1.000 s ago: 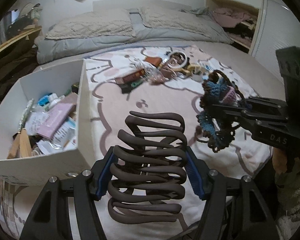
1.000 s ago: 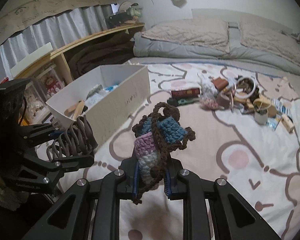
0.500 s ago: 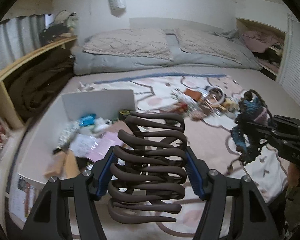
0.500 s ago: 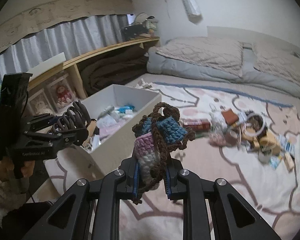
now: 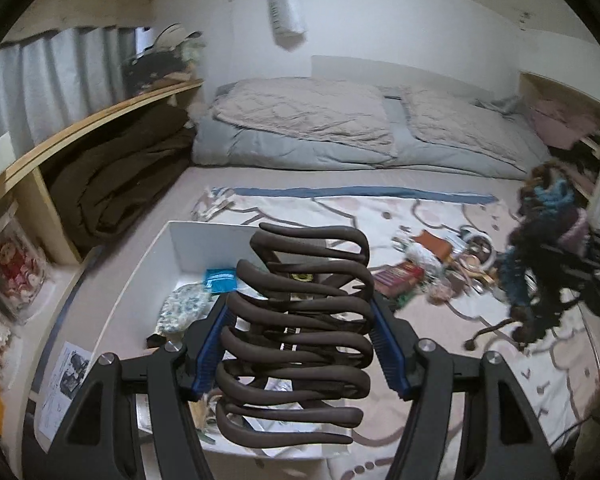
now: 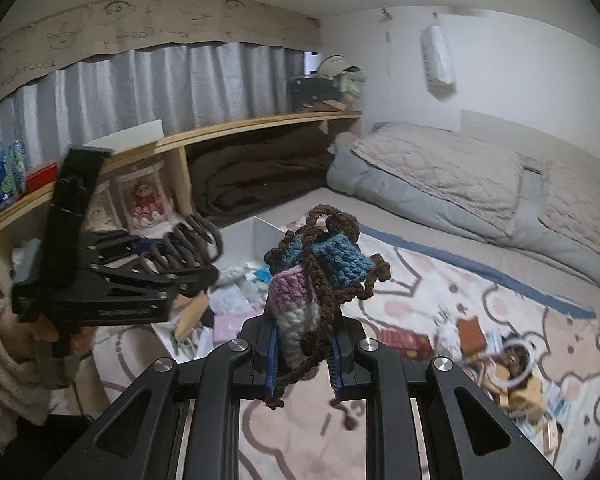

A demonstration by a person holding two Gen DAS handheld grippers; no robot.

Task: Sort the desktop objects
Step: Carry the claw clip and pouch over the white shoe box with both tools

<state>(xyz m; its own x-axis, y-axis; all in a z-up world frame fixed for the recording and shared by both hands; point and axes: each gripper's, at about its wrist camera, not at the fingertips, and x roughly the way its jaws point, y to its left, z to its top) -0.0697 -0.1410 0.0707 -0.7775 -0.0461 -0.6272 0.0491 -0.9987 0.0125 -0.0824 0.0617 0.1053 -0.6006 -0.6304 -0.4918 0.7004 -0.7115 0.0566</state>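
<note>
Brown claw hair clip (image 5: 300,336) is sitting clamped between the blue pads of the left gripper (image 5: 300,344), jaws about half spread and pressing on both sides of the clip, which is hanging over the white storage box (image 5: 156,264). In the right wrist view the same gripper (image 6: 204,268) is showing at the left, a hand (image 6: 40,328) in a fuzzy sleeve holding it, with the clip (image 6: 188,240) above the box's near end. Box is already holding a blue packet (image 5: 220,280), a floral pouch (image 5: 184,304), papers and other small stuff.

Moving right: crochet pouch (image 6: 316,276), blue, lilac and white with brown cord, is being pinched in the right gripper (image 6: 304,356), jaws nearly closed on its lower end, cord tails dangling loose. It is hanging above the patterned blanket (image 6: 440,280), just right of the box, not over it yet.

Farther right, the unsorted pile (image 6: 500,356) is lying on the blanket: a red-brown box (image 6: 404,340), a white ring (image 6: 516,360), other bits too blurred to name.

Step in hand, judging: dropping both items into the box. Doing it well means getting the clip well inside the box walls and low before opening, since it is a springy thing and may bounce out. For the pouch, bringing it fully over the box first, watching that the dangling cord is not snagging on a finger or the box rim on release.
</note>
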